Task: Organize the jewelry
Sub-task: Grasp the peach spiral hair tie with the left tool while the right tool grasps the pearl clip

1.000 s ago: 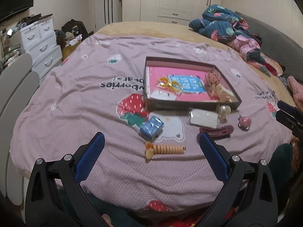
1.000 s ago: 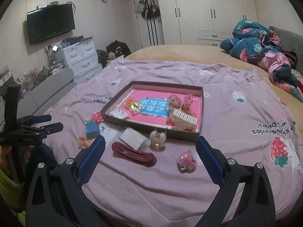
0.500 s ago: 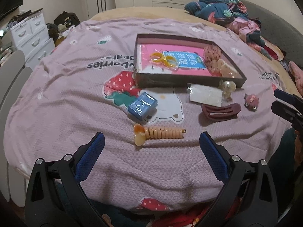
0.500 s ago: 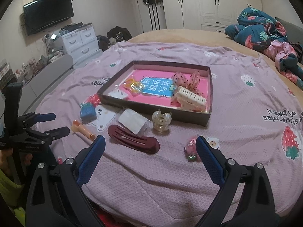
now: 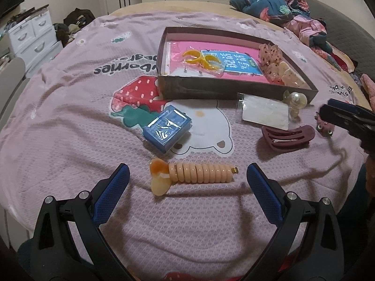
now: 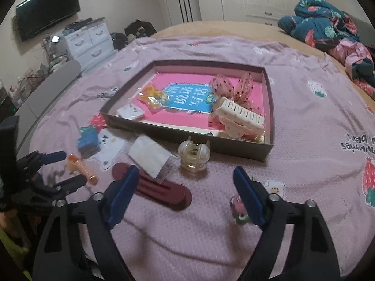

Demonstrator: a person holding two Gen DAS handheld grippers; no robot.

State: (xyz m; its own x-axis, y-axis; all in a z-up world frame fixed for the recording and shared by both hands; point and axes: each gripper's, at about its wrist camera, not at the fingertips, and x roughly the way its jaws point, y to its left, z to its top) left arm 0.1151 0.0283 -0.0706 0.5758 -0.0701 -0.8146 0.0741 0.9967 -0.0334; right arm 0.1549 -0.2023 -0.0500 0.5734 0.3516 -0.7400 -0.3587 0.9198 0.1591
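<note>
Shallow dark cardboard tray [image 6: 269, 107] on lilac strawberry-print bedspread [image 5: 70, 121] holds yellow rings [image 5: 199, 57], cream claw clip [image 6: 241, 117], dotted pink scrunchie [image 6: 222, 85]. Peach spiral hair tie [image 5: 199, 175] lies before left gripper [image 5: 187, 175], wide open, empty. Right gripper [image 6: 185, 182], jaws just closing, grips nothing.

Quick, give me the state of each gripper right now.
Left gripper: open, holding nothing, the peach spiral hair tie lying between its fingers.
Right gripper: open, jaws have just been closing, nothing gripped; the maroon hair clip sits by one finger.
</note>
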